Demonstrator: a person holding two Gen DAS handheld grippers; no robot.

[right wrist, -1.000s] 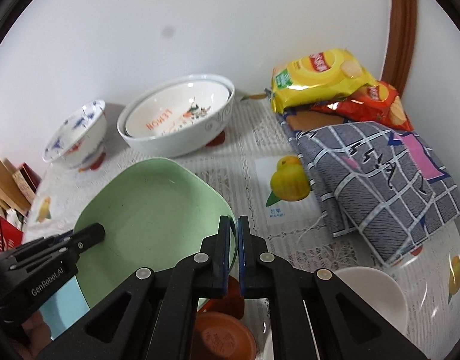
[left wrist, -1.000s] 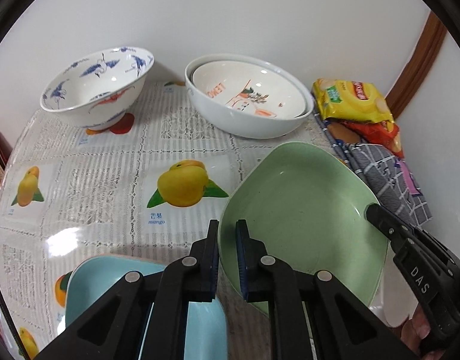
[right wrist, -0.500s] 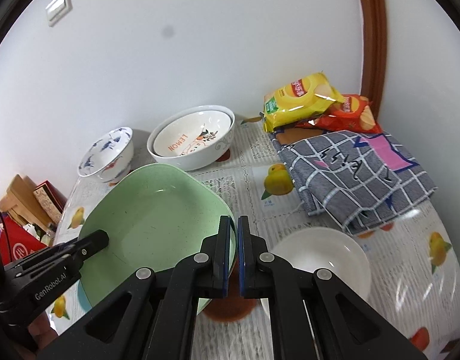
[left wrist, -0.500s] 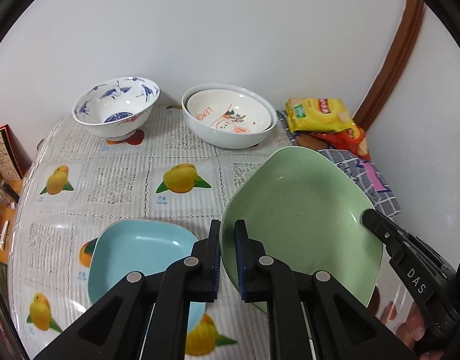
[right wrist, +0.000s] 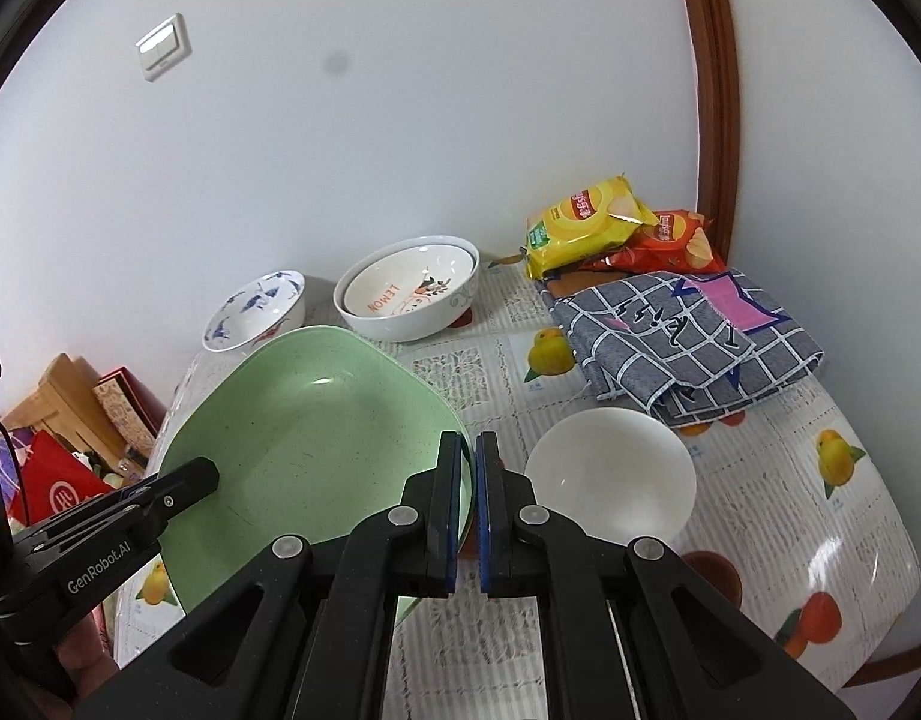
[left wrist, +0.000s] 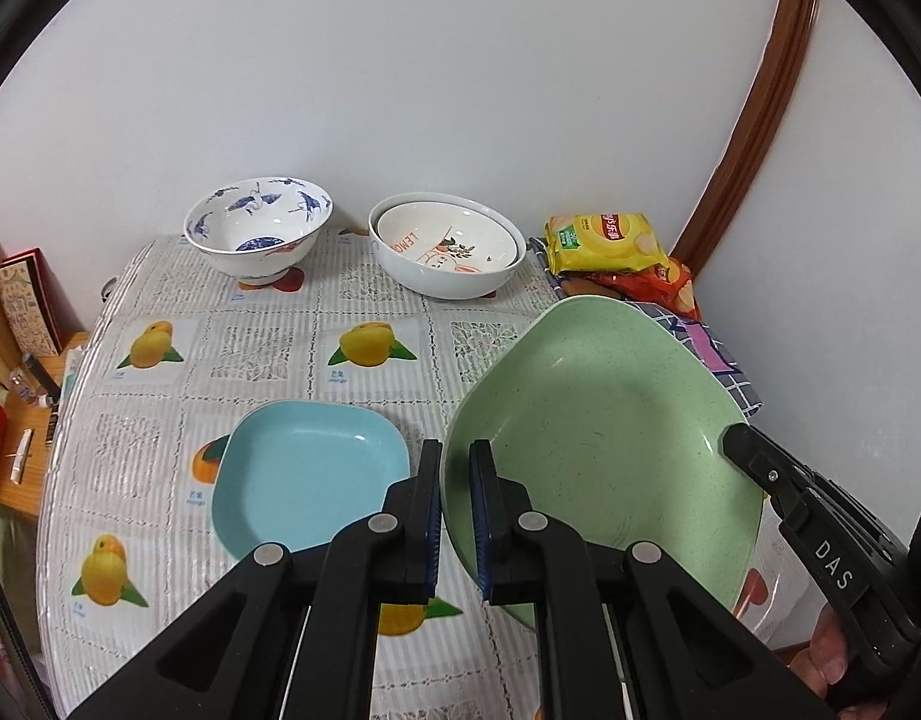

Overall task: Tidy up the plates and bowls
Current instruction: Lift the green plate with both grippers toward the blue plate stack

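Above tablecloth [left wrist: 364,294]: green plate [left wrist: 604,438], seemingly tilted.

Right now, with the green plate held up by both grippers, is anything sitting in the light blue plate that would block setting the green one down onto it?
Nothing visible does. The light blue plate lies bare on the tablecloth, beside the green plate, which the left gripper and right gripper clamp by opposite rims.

A speckled pale green square plate [left wrist: 604,420], a plain sky-blue square plate [left wrist: 307,468], a white bowl with blue cranes [left wrist: 257,228], and a mango-printed tablecloth [left wrist: 364,345].
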